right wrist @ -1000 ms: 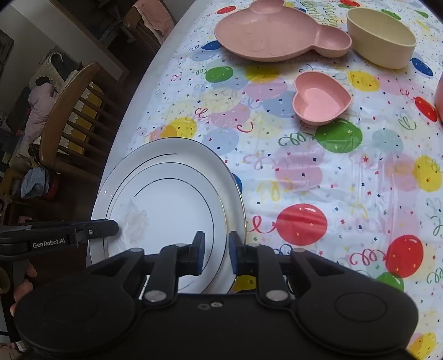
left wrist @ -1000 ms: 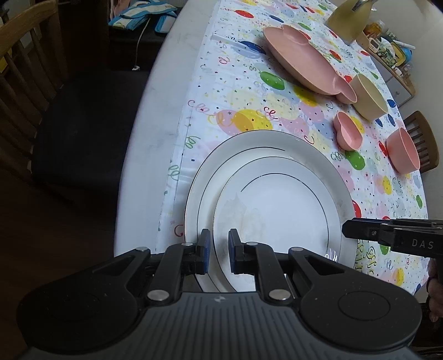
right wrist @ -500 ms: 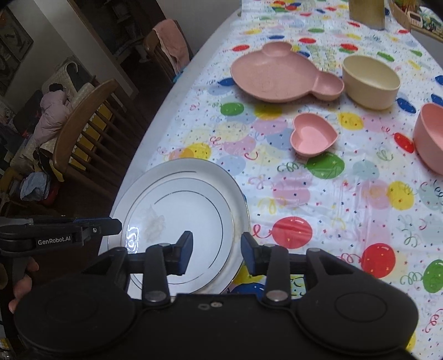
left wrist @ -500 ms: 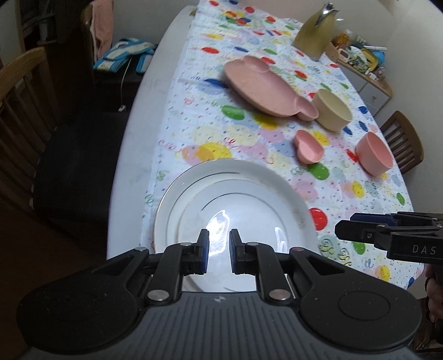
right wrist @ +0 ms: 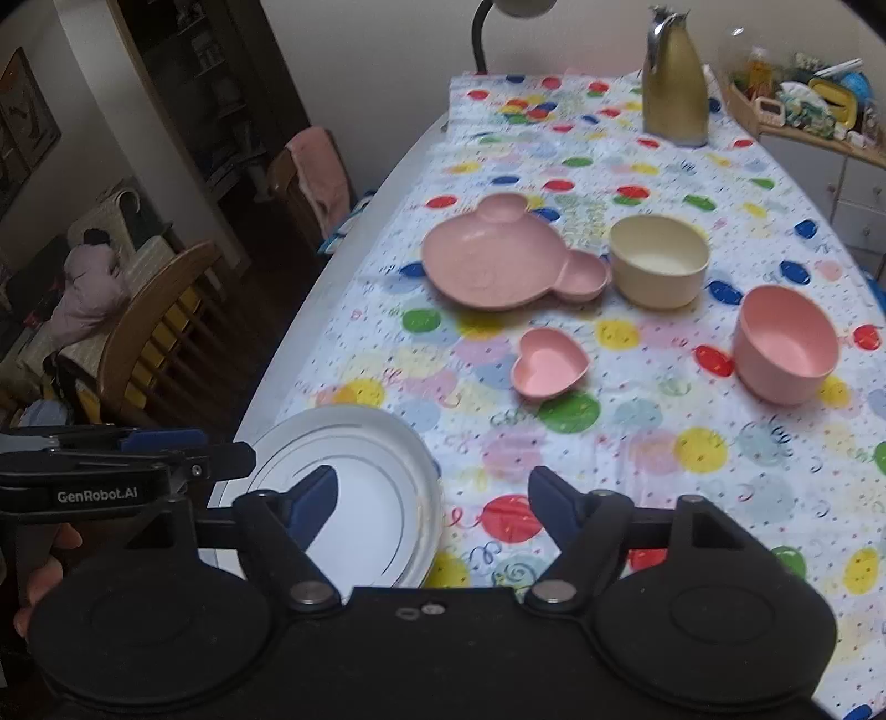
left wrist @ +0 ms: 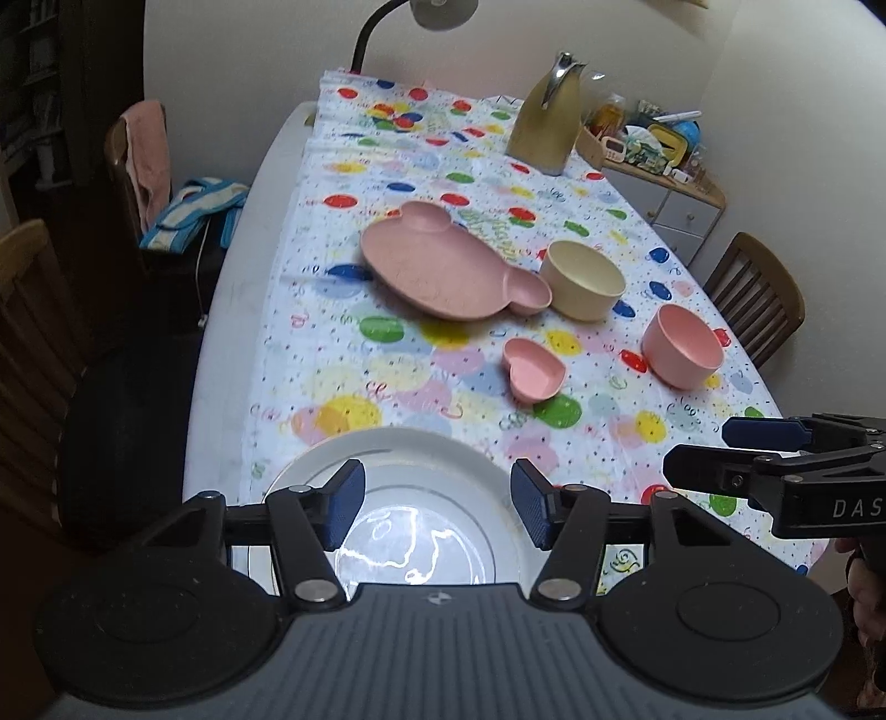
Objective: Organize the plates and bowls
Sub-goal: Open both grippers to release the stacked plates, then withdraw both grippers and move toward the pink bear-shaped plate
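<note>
Nearby, glossy round white plates (left wrist: 421, 459)

Stacked plates (left wrist: 398, 448) at near table edge; beyond them heart-shaped dish (left wrist: 533, 376), bear-shaped plate (left wrist: 443, 266), two bowls (left wrist: 581, 279) rightward.

**Dining Room: Surroundings as Observed**

Walls (left wrist: 249, 83) were plain off-white. A long table (left wrist: 232, 310) carried a balloon-print cloth (left wrist: 421, 166). A gooseneck lamp (left wrist: 382, 22) rose at the table's 12 o'clock end. At 2 o'clock stood a cluttered low cabinet (left wrist: 675, 194); at 3 o'clock, a wooden chair (left wrist: 758, 293). At 10 o'clock, a chair draped with pink cloth (left wrist: 141, 160). Dark shelving (right wrist: 205, 83) lined the left wall.
</note>
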The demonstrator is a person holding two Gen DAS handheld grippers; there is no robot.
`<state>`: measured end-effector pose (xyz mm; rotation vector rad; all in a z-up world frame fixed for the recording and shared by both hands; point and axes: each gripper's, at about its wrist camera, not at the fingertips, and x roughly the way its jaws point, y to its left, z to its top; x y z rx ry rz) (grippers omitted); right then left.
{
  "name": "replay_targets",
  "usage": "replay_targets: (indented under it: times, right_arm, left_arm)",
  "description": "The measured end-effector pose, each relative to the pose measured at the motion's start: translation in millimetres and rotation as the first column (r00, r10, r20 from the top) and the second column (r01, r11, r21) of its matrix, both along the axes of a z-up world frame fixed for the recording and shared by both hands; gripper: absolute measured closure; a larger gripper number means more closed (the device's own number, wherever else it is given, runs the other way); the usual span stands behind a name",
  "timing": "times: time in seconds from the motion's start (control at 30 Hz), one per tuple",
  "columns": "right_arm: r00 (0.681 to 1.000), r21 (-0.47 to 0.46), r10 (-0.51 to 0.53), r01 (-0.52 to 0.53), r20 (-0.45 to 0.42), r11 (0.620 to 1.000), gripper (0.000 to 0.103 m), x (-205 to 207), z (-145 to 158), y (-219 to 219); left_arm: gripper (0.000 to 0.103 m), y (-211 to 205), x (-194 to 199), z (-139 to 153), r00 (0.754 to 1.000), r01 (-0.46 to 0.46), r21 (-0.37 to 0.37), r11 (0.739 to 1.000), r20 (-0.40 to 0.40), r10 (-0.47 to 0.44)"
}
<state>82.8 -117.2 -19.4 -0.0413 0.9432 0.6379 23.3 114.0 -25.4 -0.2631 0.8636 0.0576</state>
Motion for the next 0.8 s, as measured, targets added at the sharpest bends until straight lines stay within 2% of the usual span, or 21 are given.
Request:
replay_targets:
  times: [0.07, 0.2, 0.37, 0.57, 0.8]
  right_arm:
    - [1.0, -0.004, -0.018, 0.018, 0.026, 1.0, 0.017, 0.7, 5.0, -2.1]
    - [0.996, -0.006, -0.048, 0.049, 0.07, 0.999, 0.007, 3.6, 13.6, -4.4]
    - [0.991, -0.005, -0.078, 0.079, 0.104, 0.997, 0.002, 10.6, 20.1, -5.6]
    - [0.982, -0.044, -0.116, 0.124, 0.152, 0.991, 0.0, 22.7, 21.0, -2.0]
    - [0.979, -0.059, -0.158, 0.167, 0.13, 0.984, 0.0, 51.1, 12.4, 2.1]
  left_arm:
    - [0.043, -2.2, 4.0, 5.0, 1.0, 0.004, 0.014, 1.0, 0.012, -0.005]
    - [0.032, -6.8, 10.6, 15.4, 0.999, 0.014, 0.047, 0.999, 0.042, -0.016]
    - [0.024, -6.5, 21.7, 23.6, 0.997, 0.013, 0.068, 0.998, 0.069, -0.018]
    - [0.023, -3.4, 46.2, 26.7, 0.995, 0.024, 0.104, 0.994, 0.094, -0.034]
    - [0.023, 8.1, 92.0, 19.4, 0.996, 0.028, 0.131, 0.991, 0.076, -0.039]
